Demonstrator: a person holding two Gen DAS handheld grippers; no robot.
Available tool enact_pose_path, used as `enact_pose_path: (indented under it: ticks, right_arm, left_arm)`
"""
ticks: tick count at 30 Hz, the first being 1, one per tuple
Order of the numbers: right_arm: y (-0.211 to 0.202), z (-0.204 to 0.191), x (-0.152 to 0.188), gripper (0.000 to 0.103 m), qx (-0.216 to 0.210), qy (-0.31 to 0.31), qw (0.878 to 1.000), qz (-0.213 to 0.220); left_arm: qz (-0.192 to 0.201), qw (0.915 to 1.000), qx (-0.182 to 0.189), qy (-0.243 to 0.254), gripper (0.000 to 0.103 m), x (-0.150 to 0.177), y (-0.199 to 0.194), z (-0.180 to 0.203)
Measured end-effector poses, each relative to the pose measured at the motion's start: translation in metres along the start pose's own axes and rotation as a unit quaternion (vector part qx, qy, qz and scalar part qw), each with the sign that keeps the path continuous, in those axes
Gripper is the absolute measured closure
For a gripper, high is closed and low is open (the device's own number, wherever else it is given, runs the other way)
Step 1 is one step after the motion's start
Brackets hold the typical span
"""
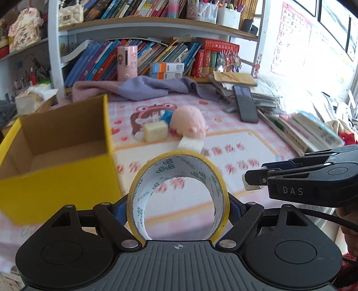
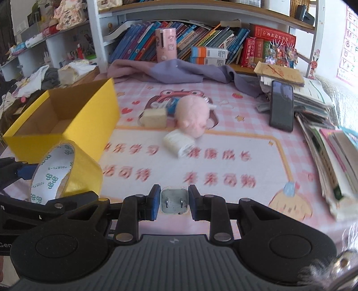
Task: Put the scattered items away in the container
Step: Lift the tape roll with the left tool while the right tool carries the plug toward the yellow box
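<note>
My left gripper point(image 1: 179, 201) is shut on a yellow tape roll point(image 1: 179, 170), held above the pink mat just right of the open yellow cardboard box point(image 1: 60, 179). The roll also shows in the right wrist view point(image 2: 67, 170), beside the box point(image 2: 67, 125). My right gripper point(image 2: 174, 201) is shut on a white charger plug point(image 2: 174, 201), prongs facing the camera; it shows at the right of the left wrist view point(image 1: 251, 182). On the mat lie a pink plush pig point(image 2: 193, 114), a cream block point(image 2: 154, 117) and a white thread spool point(image 2: 179, 141).
A black phone point(image 2: 282, 105) leans on stacked books and papers point(image 2: 331, 143) at the right. A purple cloth point(image 2: 179, 71) lies at the back under the bookshelf point(image 2: 201, 11). Clothes and a tissue pack point(image 2: 67, 72) sit at the left.
</note>
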State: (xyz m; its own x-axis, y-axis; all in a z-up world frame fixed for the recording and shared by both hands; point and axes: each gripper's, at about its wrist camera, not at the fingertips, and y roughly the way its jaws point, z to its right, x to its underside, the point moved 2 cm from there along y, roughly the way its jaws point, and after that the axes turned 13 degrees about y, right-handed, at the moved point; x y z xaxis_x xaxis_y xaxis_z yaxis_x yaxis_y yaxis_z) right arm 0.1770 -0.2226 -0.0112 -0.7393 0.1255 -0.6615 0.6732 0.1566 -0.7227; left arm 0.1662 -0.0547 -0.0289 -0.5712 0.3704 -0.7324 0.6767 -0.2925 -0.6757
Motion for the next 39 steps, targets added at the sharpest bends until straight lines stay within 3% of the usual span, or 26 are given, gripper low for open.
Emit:
enact_pose_path:
  ticks: [11, 39]
  right_arm:
    - [-0.046, -0.076, 0.077, 0.078, -0.017, -0.001, 1.0, -0.011]
    - [-0.068, -0.179, 0.102, 0.078, -0.094, -0.077, 0.993, -0.006]
  left_arm:
    - [-0.023, 0.9996, 0.003, -0.013, 0.02, 0.065, -0.069, -0.035]
    - [0.004, 0.9931, -0.09, -0.075, 0.02, 0.126, -0.155, -0.095]
